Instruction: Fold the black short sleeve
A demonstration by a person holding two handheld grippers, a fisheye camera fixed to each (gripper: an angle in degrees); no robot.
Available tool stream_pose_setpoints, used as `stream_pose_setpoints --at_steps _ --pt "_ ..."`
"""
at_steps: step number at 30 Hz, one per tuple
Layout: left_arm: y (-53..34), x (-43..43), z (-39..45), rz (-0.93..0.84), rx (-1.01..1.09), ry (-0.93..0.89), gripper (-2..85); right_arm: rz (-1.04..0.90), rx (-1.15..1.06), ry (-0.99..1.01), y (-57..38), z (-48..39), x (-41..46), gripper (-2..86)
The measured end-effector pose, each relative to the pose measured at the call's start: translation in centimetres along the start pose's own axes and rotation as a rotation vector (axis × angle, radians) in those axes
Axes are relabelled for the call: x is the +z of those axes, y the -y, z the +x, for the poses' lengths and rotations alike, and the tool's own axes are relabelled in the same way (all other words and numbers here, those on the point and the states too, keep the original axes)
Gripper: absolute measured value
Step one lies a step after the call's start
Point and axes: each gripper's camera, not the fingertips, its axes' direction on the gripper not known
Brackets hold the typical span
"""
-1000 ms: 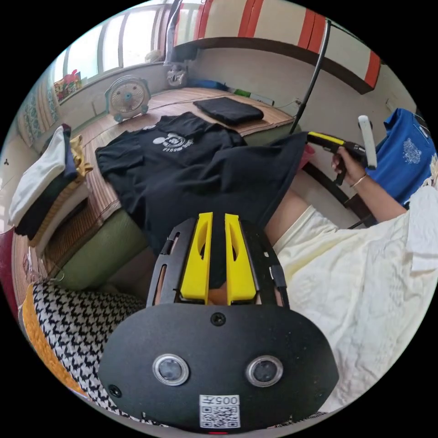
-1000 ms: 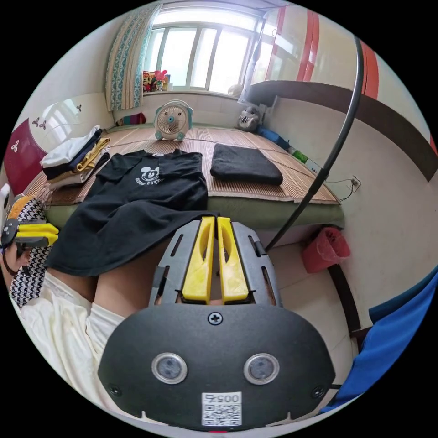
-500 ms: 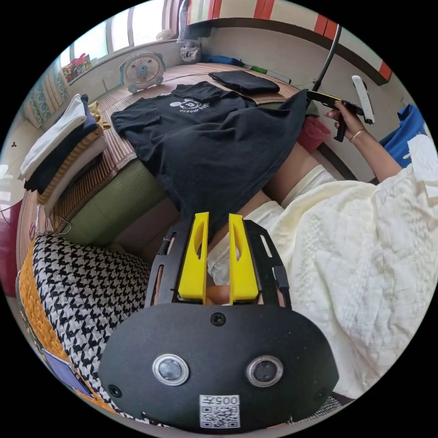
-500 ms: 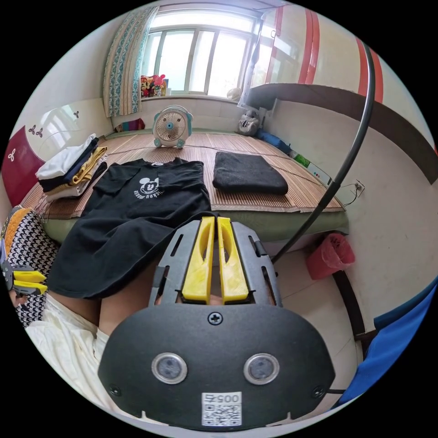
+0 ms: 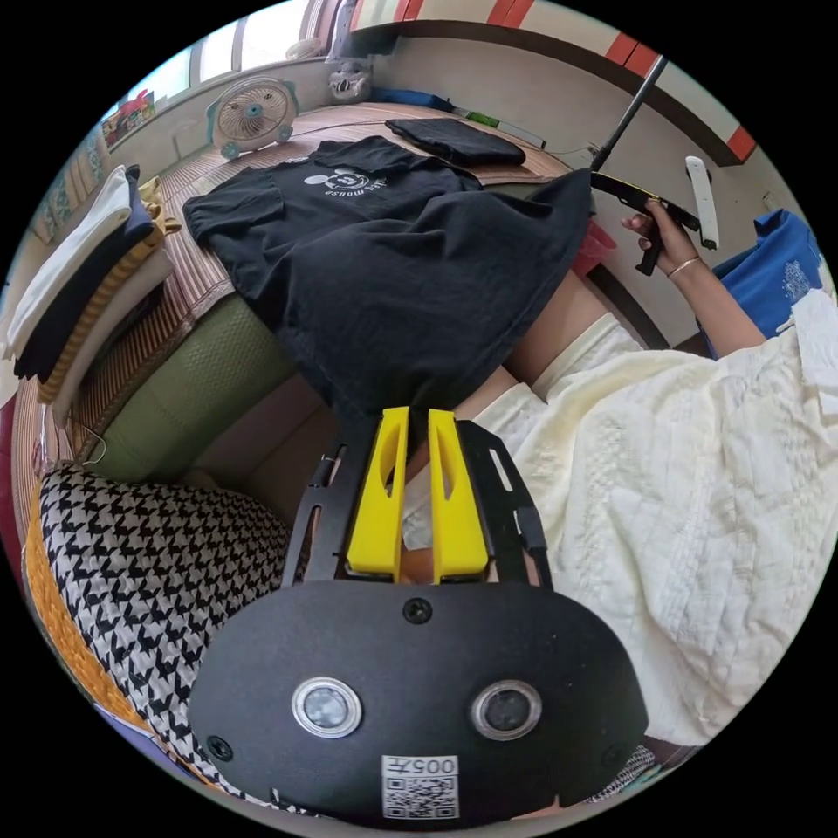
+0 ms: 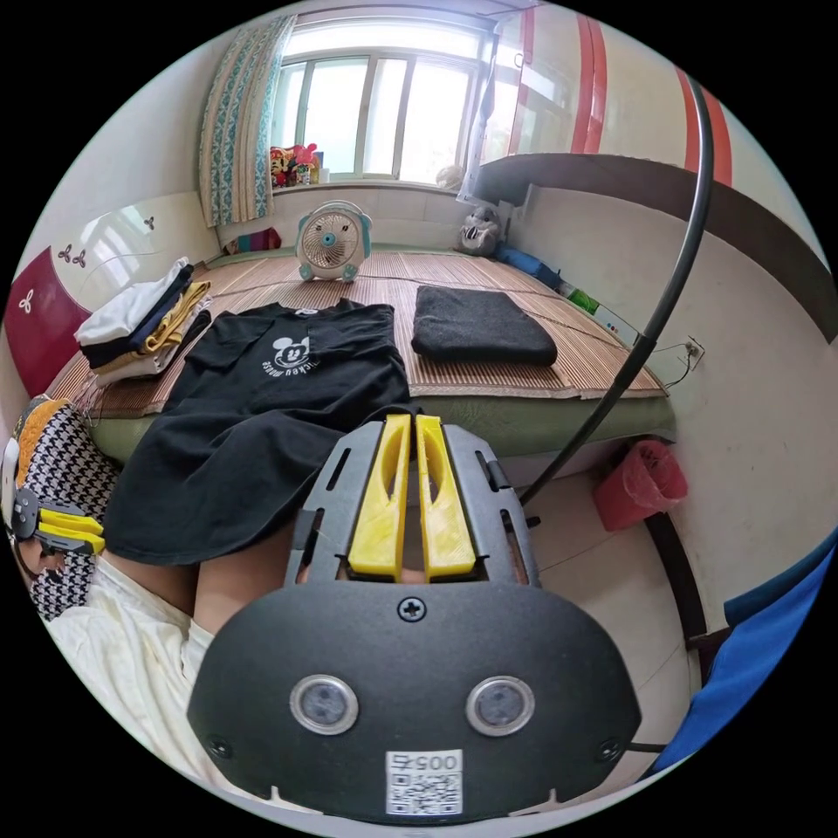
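I see the black short sleeve point(image 6: 262, 419) lying chest-up on the bed point(image 6: 524, 410), its hem hanging over the person's knees. My right gripper point(image 6: 410, 428) pinches the hem corner, jaws closed on it. My left gripper point(image 5: 417, 419) nears the opposite corner, jaws slightly apart, gripping nothing.

Black printed short sleeve point(image 5: 393, 253) spread face-up, hem seemingly over knees.

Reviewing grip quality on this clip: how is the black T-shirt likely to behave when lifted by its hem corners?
The black T-shirt probably flops: its lower half drapes off the bed edge over the person's knee. Held by the right gripper at a corner, the hem sags, so it likely needs both corners held. It looks light and thin.
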Motion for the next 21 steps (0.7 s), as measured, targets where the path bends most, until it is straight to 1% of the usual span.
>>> stream_pose_setpoints --at_steps 5,11,21 --pt "-0.6 -0.2 0.0 0.015 -0.014 -0.016 4.0 -0.004 0.002 -0.004 -0.2 -0.1 -0.3 -1.5" --pt "-1.4 -1.6 2.2 0.041 0.032 0.109 3.0 0.024 -0.019 -0.035 -0.7 0.0 -1.7 -1.5" --pt "-3.8 -8.2 4.6 0.25 0.027 0.258 1.2 0.112 0.0 -0.049 -1.0 0.5 -5.8 -1.5"
